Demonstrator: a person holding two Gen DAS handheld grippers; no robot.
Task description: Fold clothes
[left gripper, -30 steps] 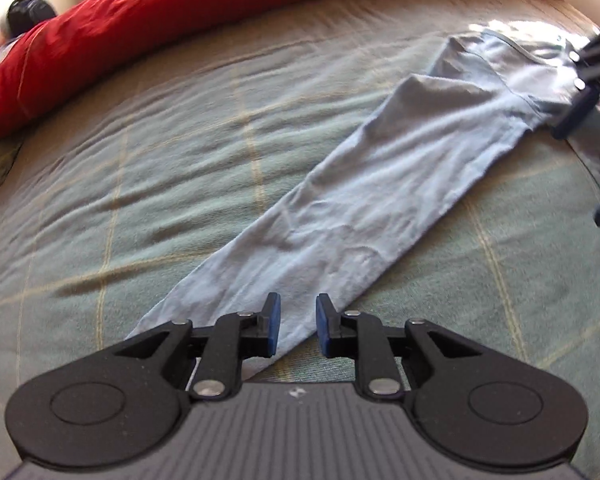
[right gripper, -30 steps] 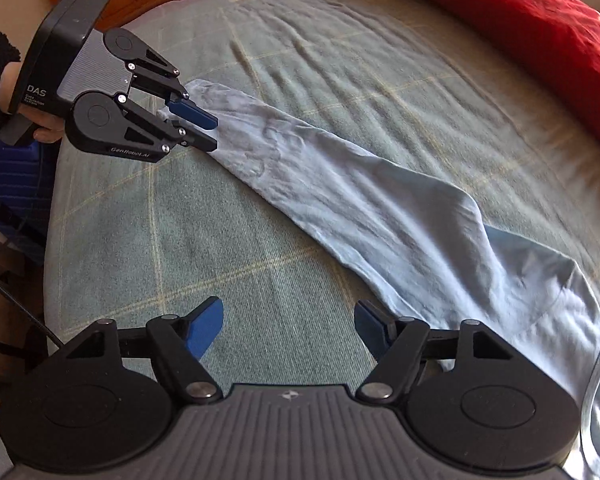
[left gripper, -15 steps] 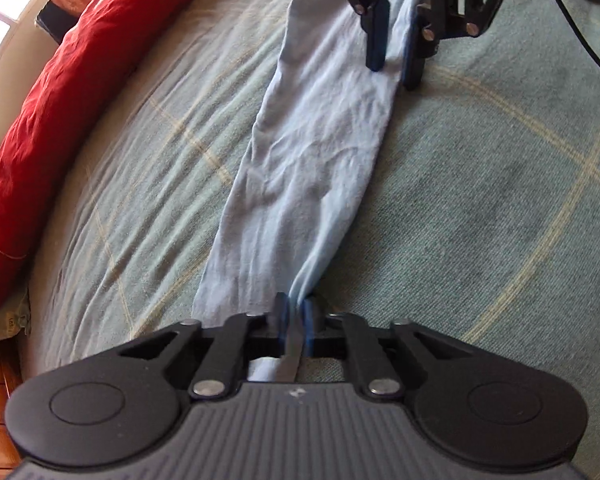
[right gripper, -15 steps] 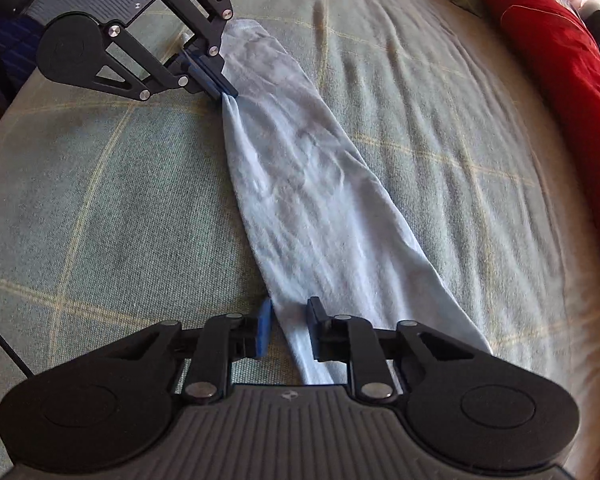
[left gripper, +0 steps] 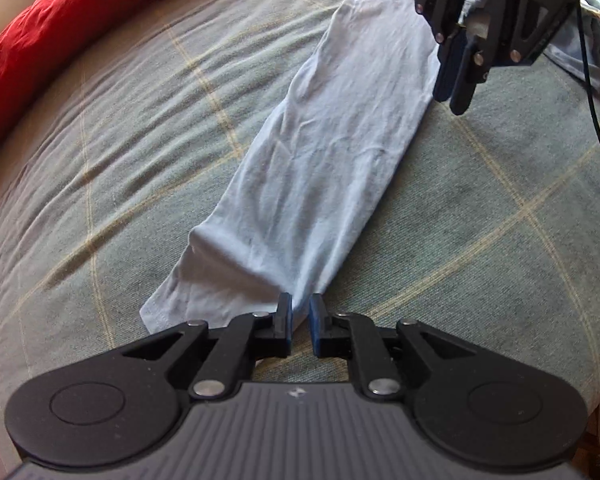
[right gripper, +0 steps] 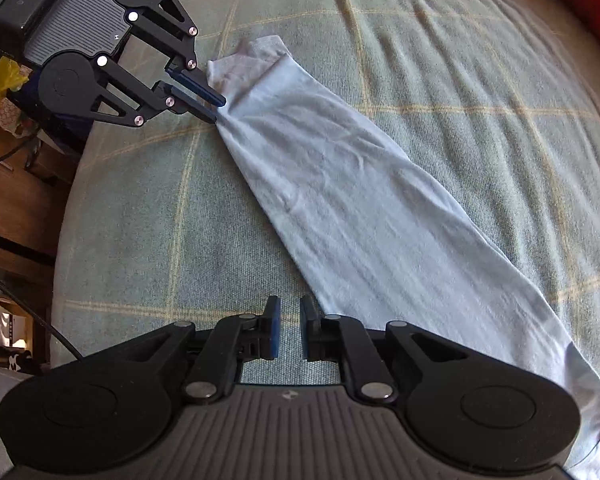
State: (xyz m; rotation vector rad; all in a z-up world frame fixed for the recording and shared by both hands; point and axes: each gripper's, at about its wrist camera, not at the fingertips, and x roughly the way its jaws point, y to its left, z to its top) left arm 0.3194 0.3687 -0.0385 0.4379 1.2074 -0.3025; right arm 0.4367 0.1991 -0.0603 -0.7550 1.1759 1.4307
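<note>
A long, narrow light blue garment (left gripper: 332, 168) lies stretched across the green checked bedspread (left gripper: 500, 240). My left gripper (left gripper: 300, 320) sits at its near hemmed end. A pinched fold of the cloth is between the pads, and the jaws are opening. The right wrist view shows the same grip, with the garment (right gripper: 360, 208) gathered at the left gripper (right gripper: 219, 109). My right gripper (right gripper: 289, 312) stands at the garment's left edge with a narrow gap. Only bedspread shows through that gap, and the cloth lies just outside the right finger. From the left wrist view the right gripper (left gripper: 450, 102) points down at that edge.
A red bolster (left gripper: 40, 48) runs along the far side of the bed. More blue fabric (left gripper: 580, 40) and a black cable (left gripper: 596, 120) lie beyond the right gripper. The bed edge and wooden floor (right gripper: 16, 200) are at the left of the right wrist view.
The right jaws went from wide apart to a narrow gap, and the cloth edge that was between them now lies beside them. The left jaws closed on the garment's end.
</note>
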